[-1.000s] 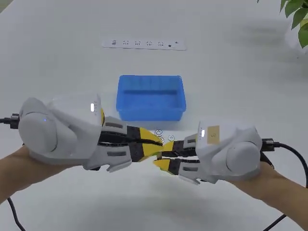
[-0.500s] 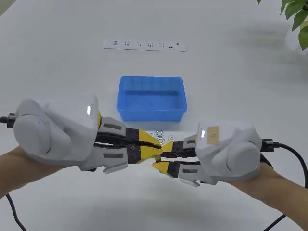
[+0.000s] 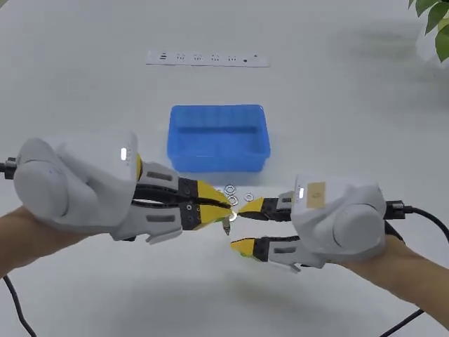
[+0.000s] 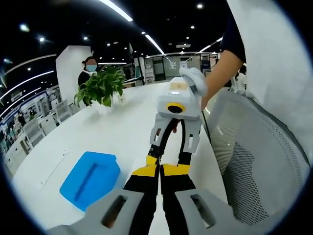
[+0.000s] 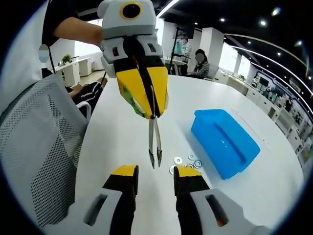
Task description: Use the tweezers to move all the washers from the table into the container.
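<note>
Left gripper [image 3: 226, 210]: bulky rounded white shell, small white light lit on top, black linkage, yellow jaw ends. Right gripper [image 3: 238, 226]: matching white shell, square yellow label on top, black links, yellow jaw ends. Own jaw bases in gripper views pale grey with oblong slots, black above, yellow at tip. Right cable [image 3: 421, 214] black, leaves shell rear. Left cable [image 3: 14, 309] black, plug at shell rear. Sleeve [image 4: 231, 40] dark, short.
</note>
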The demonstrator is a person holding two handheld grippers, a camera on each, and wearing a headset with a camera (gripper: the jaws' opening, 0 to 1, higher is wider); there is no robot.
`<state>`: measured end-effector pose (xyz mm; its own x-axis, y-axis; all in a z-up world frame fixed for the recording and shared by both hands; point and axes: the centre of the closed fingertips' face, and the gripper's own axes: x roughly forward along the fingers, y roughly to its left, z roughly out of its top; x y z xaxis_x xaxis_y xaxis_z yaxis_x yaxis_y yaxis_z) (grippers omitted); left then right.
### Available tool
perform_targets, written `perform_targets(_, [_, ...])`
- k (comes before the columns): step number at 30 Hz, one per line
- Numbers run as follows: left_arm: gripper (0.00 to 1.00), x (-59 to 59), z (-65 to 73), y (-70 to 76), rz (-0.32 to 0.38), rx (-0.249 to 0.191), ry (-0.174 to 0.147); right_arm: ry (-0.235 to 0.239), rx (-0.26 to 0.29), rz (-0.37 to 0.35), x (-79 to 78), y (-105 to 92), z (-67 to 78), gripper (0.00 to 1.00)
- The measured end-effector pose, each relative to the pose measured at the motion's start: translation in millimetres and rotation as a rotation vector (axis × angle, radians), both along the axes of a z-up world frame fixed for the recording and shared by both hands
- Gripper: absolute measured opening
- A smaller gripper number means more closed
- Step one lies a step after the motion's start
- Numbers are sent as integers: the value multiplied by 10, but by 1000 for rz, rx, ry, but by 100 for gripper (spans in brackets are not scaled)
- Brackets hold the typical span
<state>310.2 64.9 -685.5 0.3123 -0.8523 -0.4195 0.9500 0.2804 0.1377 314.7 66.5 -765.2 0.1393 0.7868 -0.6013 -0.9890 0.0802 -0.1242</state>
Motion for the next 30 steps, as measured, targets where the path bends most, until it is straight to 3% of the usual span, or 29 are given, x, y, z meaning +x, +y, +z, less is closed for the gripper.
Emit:
perform_targets(18, [4,241,-63,-28,-12,8,-5,18,-10,-47,107,-125,-110,42])
perform_targets(30, [4,241,-141,-25,-31,26,8,48,-15,-53,66,-175,-171,40])
